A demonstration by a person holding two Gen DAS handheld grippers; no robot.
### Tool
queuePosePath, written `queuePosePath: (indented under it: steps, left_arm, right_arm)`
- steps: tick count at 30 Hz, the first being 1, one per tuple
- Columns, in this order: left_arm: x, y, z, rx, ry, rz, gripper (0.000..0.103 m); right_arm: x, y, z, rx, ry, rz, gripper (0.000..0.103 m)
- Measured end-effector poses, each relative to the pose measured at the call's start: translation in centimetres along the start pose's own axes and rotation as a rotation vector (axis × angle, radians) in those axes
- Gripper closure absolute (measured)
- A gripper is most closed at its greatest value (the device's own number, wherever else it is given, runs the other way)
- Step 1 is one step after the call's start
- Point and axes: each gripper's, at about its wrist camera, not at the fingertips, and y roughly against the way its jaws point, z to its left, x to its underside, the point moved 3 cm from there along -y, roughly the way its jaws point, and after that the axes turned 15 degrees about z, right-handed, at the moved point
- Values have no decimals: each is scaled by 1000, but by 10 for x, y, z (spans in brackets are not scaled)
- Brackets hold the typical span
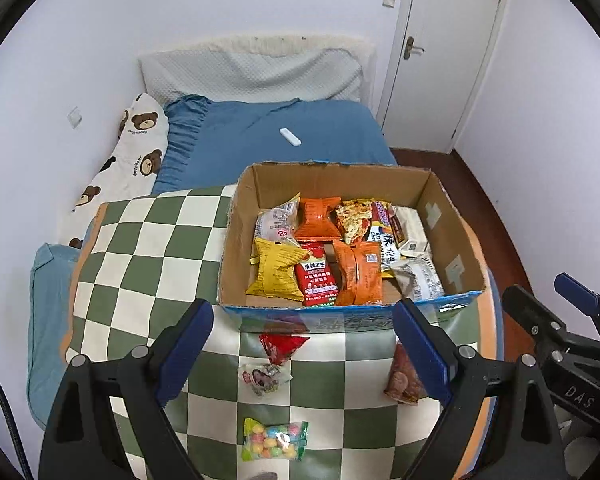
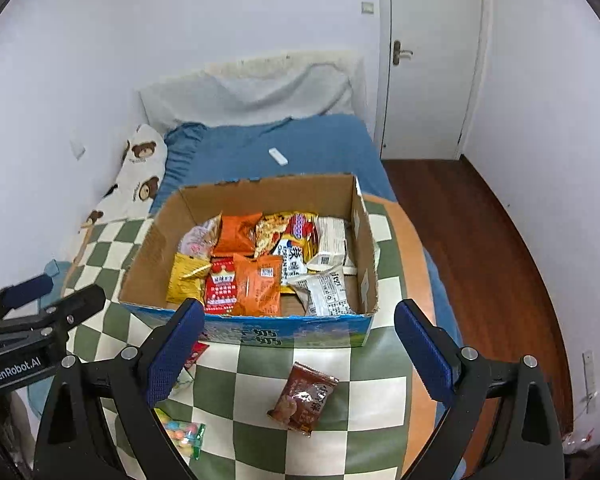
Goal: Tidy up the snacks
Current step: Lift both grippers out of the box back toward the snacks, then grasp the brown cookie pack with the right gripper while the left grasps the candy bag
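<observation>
While both jaws stand wide and empty, the right hand-held gripper (image 2: 296,350) hovers nearest the brown rectangular foil snack packet (image 2: 303,398), just below its fingertips, long axis tilted toward the open cardboard box (image 2: 168,216) ahead; the left hand-held gripper (image 1: 302,346) hovers alongside.

"GenRobot.AI" stands on the left hand-held gripper (image 2: 32,300), "DAS" on the right hand-held gripper (image 1: 556,292).
</observation>
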Motion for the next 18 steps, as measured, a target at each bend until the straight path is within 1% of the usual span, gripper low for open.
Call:
queuePosePath:
  steps: [4,7,9,11,13,15,16,17,18]
  left_arm:
    - [8,11,-1,-19,-1,-40,11]
    - [14,9,2,-18,13,-31,11]
    - [20,0,10,-23,37,-6,11]
    - [27,-12,19,-32,60,25,11]
    - [38,-31,33,-52,88,81,11]
    - [50,-55,49,-75,116,143,11]
    - [56,-68,56,-99,127,176,11]
    - [61,-79,61,-112,132,206,11]
    - [67,-94,68,-120,144,241,11]
  right_arm:
    - [7,16,-2,-4,-13,-37,5]
    - [13,20,-5,-25,-28,-42,5]
    - [17,14,-8,-74,-40,-22,5]
    - [25,-4,-12,-124,-61,27,5]
    - [35,-26,-17,-141,-84,72,5]
    - [48,-60,-23,-165,-108,154,12]
    - [53,-76,-24,-175,-119,185,24]
    - [60,-93,-26,-182,-133,225,33]
    - [68,-113,-30,-195,-154,277,33]
